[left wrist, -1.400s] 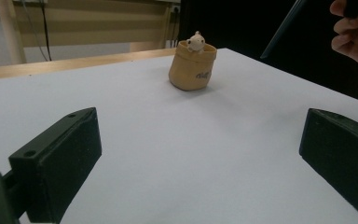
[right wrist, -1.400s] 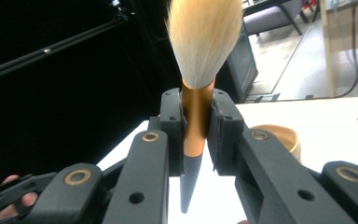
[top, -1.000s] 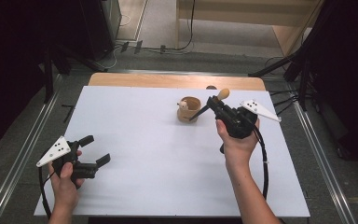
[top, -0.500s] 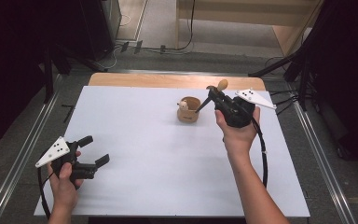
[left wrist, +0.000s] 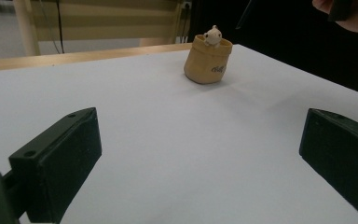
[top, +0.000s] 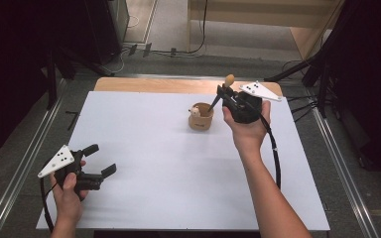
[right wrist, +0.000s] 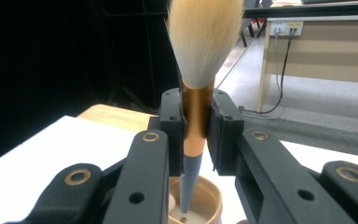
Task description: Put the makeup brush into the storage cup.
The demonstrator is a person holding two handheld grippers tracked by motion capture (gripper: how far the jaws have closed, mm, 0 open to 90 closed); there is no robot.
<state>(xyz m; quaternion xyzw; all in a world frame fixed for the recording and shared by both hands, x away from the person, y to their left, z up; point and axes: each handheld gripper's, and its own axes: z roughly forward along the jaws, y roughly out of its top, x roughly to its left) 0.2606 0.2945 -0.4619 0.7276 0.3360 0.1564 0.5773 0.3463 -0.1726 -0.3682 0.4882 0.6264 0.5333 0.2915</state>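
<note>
Right tool (right wrist: 196, 135) clamps makeup brush (right wrist: 198, 84) by its copper ferrule, handle tip just inside tan cup (top: 200, 117) at the counter's (top: 144, 148) far side. Keep brush vertical, centred, lower straight down. Left tool (top: 99, 161) open, idle.

Upright brush (right wrist: 196, 93), tip in cup (top: 200, 117)
</note>
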